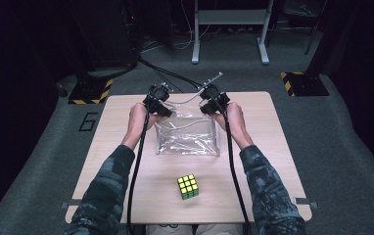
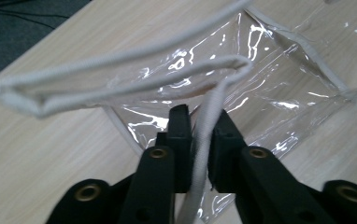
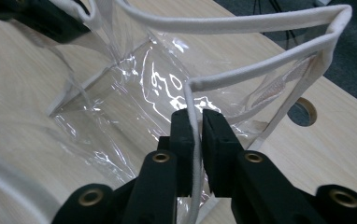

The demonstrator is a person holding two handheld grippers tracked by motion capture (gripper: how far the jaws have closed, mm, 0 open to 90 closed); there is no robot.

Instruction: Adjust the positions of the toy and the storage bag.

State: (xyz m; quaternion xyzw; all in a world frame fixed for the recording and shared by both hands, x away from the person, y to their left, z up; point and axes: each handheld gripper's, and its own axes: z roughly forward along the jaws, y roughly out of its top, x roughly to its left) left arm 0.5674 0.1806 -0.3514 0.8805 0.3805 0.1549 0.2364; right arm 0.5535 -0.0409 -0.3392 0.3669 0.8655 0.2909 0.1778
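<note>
The left tongs (image 1: 158,100) and right tongs (image 1: 213,99) sit at the far corners of a clear, soft plastic bag (image 1: 187,137) lying on the pale wooden tabletop (image 1: 263,161). A white cord handle (image 1: 187,98) arches between the two tongs. Nearer the person, well apart from both tongs, a multicoloured puzzle cube (image 1: 188,187) with a yellow top rests alone.

Clear plastic bag (image 1: 187,137) with white fabric trim, lying on tabletop (image 1: 253,196), mouth toward far edge, held open. Glossy, creased, see-through to wood. White strap handles (image 2: 120,77) looped up off far rim, one strand pinched at each far corner. Nothing visible inside.
</note>
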